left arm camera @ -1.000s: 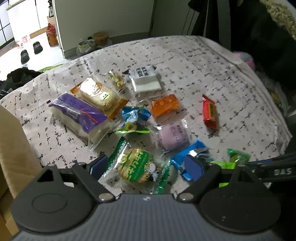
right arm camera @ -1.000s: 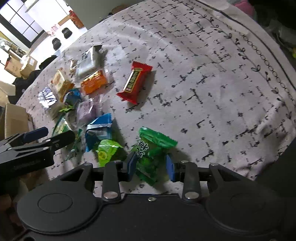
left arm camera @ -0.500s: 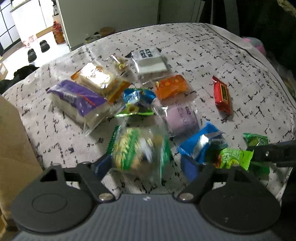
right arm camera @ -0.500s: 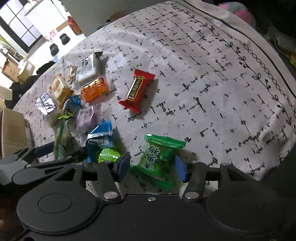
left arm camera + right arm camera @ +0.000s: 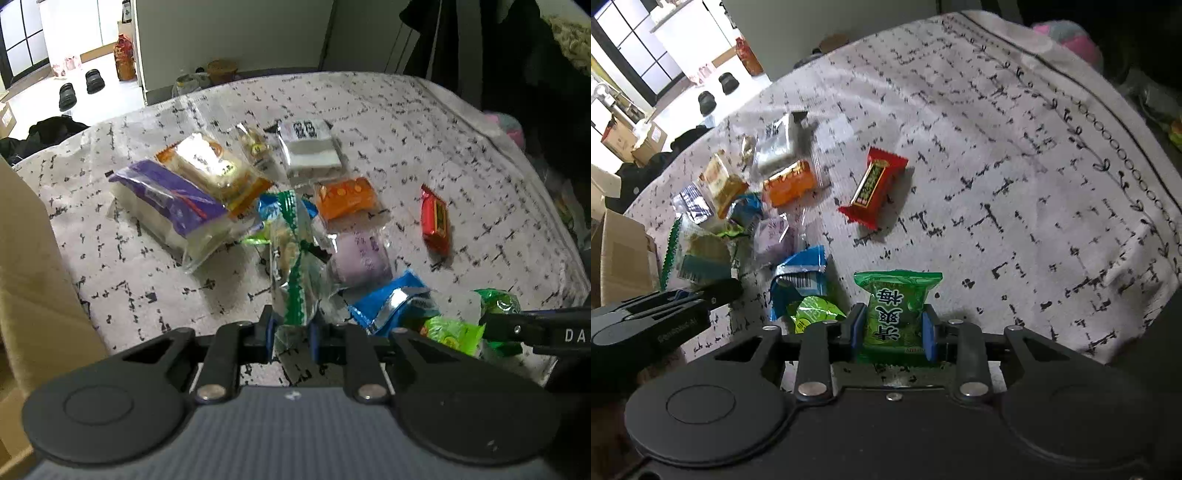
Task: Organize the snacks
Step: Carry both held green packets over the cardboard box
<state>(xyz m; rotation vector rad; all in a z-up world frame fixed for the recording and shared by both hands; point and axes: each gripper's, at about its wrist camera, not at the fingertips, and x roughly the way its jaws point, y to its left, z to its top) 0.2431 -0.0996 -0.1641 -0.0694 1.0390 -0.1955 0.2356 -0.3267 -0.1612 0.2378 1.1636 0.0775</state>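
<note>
At lower centre of each view, 2 packets are pinched: green-striped biscuit packet (image 5: pixel 293 280) by left gripper (image 5: pixel 291 334), green plum candy (image 5: pixel 897 314) by right gripper (image 5: pixel 893 328); both are best lifted clear before being carried off.

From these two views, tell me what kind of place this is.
Probably a lived-in home room. Wrapped snacks lie on a patterned cloth; dark slippers sit on the bright floor beyond, cardboard boxes stand beside the table, and dark clothing hangs behind it.

patterned tablecloth (image 5: pixel 406 122) | grey wall (image 5: pixel 229 33) | bright window (image 5: pixel 631 48) | cardboard box (image 5: pixel 620 254)
</note>
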